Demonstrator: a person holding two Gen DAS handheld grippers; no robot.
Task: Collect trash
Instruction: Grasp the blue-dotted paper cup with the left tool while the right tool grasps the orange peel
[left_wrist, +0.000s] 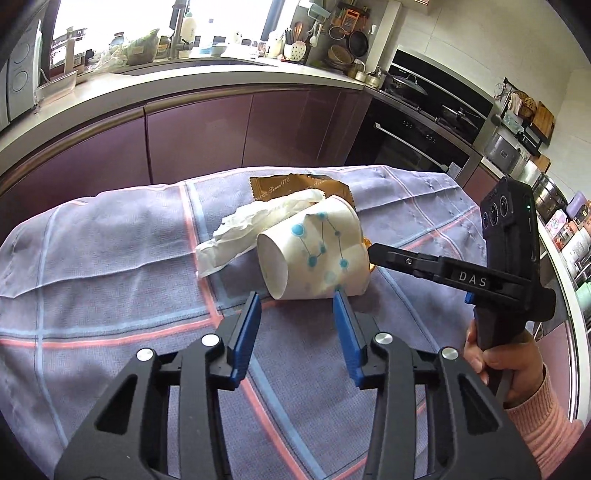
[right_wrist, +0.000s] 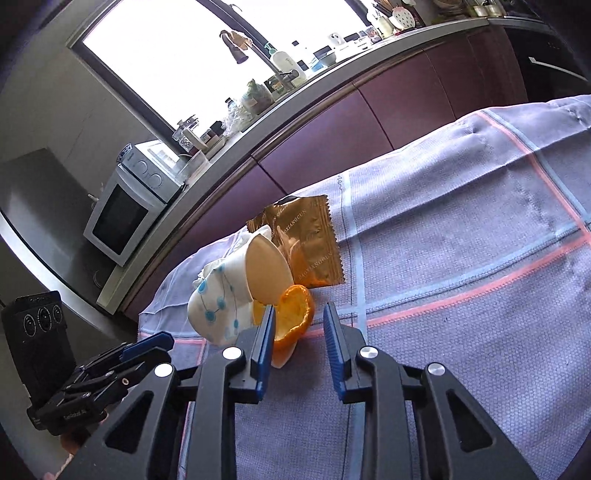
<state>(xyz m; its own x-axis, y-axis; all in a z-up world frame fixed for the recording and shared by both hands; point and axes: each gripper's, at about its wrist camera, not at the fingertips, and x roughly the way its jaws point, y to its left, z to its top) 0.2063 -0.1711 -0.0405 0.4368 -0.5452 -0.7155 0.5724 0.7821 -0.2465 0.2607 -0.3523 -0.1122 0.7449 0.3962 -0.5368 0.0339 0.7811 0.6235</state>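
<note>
In the left wrist view, a paper cup (left_wrist: 314, 251) with blue dots lies on its side on a striped cloth (left_wrist: 110, 277) that covers the table. A crumpled white tissue (left_wrist: 255, 225) pokes out behind the cup, and a gold wrapper (left_wrist: 291, 186) lies flat behind that. The left gripper (left_wrist: 297, 299) has its 2 blue pads partly open, with the bottom edge of the cup just in front of them. It holds nothing. The right gripper (left_wrist: 373, 254) comes in from the side, held by a hand (left_wrist: 506, 365) in a pink sleeve, and its tip is at the far end of the cup.

In the right wrist view, an orange peel (right_wrist: 291, 317) sits right next to the cup (right_wrist: 229, 291), with the wrapper (right_wrist: 310, 243) behind them. The right gripper (right_wrist: 299, 314) is partly open, and the peel is at its left pad, not squeezed yet. It holds nothing.

All the trash sits in 1 tight pile, so things could go wrong. If the left pads push forward, the cup may roll away, because it is round and light. If the right pads close off to the side, the peel may slip out. The 2 grippers could also bump each other.
</note>
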